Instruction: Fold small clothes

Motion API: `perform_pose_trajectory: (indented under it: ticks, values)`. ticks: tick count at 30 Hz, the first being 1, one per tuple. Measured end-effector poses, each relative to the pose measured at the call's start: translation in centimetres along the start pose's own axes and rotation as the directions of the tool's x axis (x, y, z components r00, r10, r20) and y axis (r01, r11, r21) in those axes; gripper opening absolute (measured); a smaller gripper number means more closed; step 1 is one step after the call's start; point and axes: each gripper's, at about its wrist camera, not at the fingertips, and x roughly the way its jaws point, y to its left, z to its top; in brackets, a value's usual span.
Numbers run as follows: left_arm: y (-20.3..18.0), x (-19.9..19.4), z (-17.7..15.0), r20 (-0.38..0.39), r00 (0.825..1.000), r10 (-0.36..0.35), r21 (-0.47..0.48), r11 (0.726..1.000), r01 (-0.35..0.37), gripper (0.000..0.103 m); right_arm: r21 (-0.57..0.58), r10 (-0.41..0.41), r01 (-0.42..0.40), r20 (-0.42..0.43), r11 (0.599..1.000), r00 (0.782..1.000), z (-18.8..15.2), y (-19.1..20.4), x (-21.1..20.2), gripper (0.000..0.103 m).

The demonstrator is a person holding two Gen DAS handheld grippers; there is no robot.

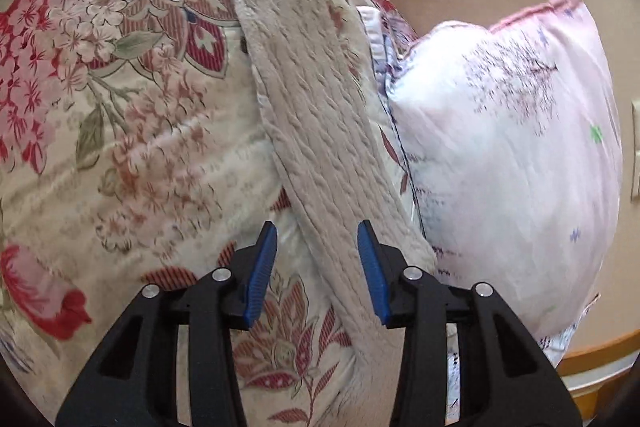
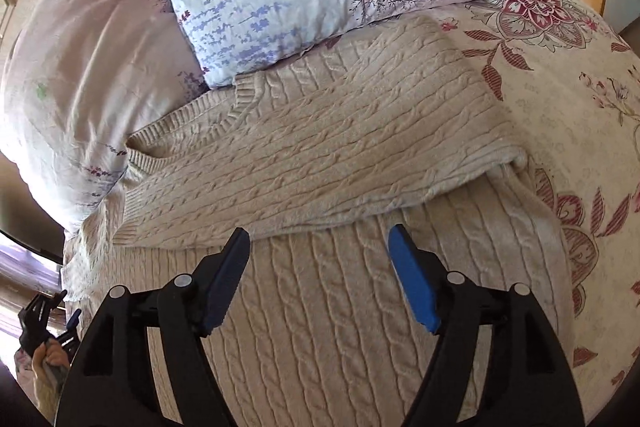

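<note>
The sweater (image 2: 320,155) lay folded across mid-frame, long axis left to right, just above the right gripper (image 2: 318,247), jaws apart and empty. The left gripper (image 1: 317,259), also parted, stood farther off.

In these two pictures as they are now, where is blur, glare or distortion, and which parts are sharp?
Left wrist view: the pillow is smeared and washed out by bright light; the sweater and floral bedspread are softly blurred; the left gripper is crisp. Right wrist view: sharper, the cable knit reads clearly; sunlight bleaches the pink pillow. Both views bend towards dark fisheye corners.
</note>
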Motion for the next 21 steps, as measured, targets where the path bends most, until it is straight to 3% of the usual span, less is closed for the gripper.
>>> perform_pose_trajectory:
  ticks: [6, 11, 13, 15, 18, 21]
  values:
    - [0.6, 1.3, 2.3, 0.036, 0.999, -0.026, -0.079, 0.996, 0.029, 0.021, 0.016, 0.001, -0.001, -0.004, 1.0, 1.0, -0.6, -0.6, -1.0, 0.074]
    - [1.8, 1.3, 3.8, 0.062, 0.997, -0.049, -0.15, 0.987, 0.057, 0.016, 0.023, 0.002, -0.002, 0.003, 1.0, 1.0, -0.8, -1.0, -1.7, 0.074]
    - [1.9, 1.4, 4.0, 0.06, 0.997, -0.05, -0.16, 0.985, 0.059, 0.007, 0.022, 0.002, -0.002, 0.004, 1.0, 1.0, -0.8, -1.1, -1.8, 0.074]
    - [1.6, 1.1, 3.7, 0.066, 0.995, -0.07, -0.149, 0.986, 0.079, 0.006, 0.022, 0.007, -0.007, 0.005, 1.0, 1.0, -0.8, -1.2, -1.9, 0.074]
    - [-0.1, 0.1, 2.6, 0.078, 0.987, -0.141, -0.107, 0.983, 0.149, 0.006, 0.028, 0.013, -0.013, 0.001, 1.0, 1.0, -0.8, -1.4, -1.8, 0.074]
    - [-2.5, -1.0, 0.8, 0.065, 0.961, -0.27, -0.087, 0.957, 0.275, 0.006, 0.031, 0.025, -0.025, -0.007, 0.999, 1.0, -0.9, -1.5, -1.5, 0.074]
